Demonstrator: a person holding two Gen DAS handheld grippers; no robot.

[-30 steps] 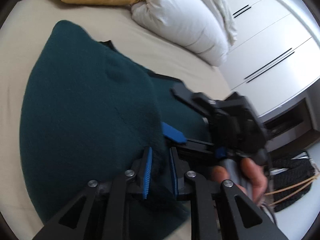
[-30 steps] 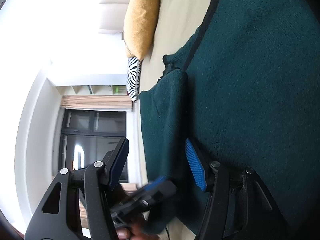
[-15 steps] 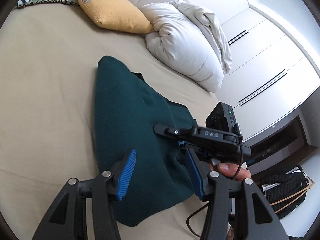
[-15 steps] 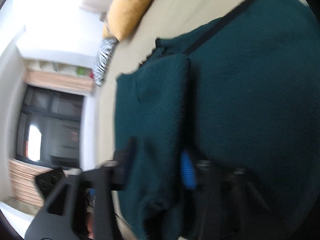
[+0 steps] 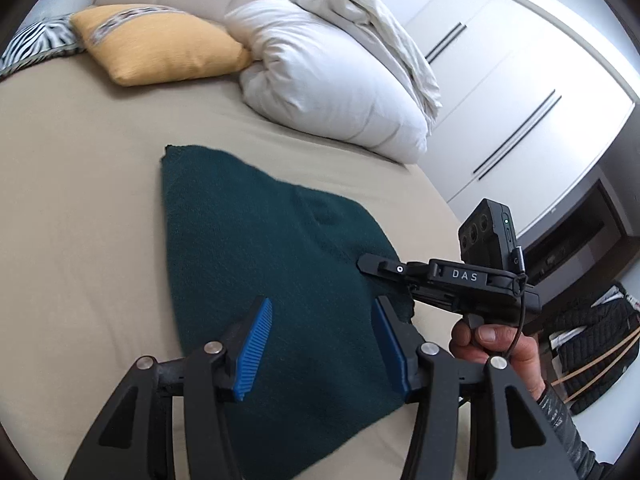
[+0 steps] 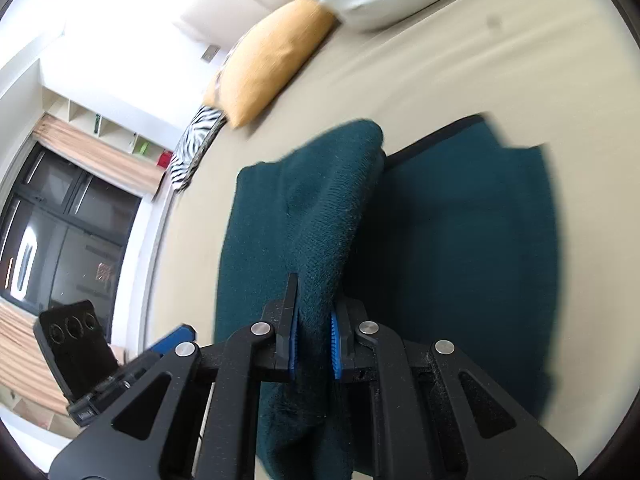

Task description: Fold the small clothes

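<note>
Left wrist view first: your left gripper (image 5: 320, 350) hangs over the near part of the dark green garment (image 5: 256, 248), its blue pads (image 5: 254, 350) spread apart with nothing between them and no cloth touched. That garment lies on the beige bed sheet (image 5: 80, 200), well short of the yellow cushion (image 5: 160, 54) and the white duvet (image 5: 332, 76) behind it. Right of the garment, your right hand (image 5: 500, 350) holds the other tool at the cloth's right edge.

Right wrist view: left of the garment (image 6: 472, 216) sits a zebra-striped pillow (image 6: 196, 142). Your right gripper (image 6: 314, 344) is closing, its pads (image 6: 335, 346) pinching a raised fold (image 6: 320, 216) of the green knit, lifted above the flat part on its right.
</note>
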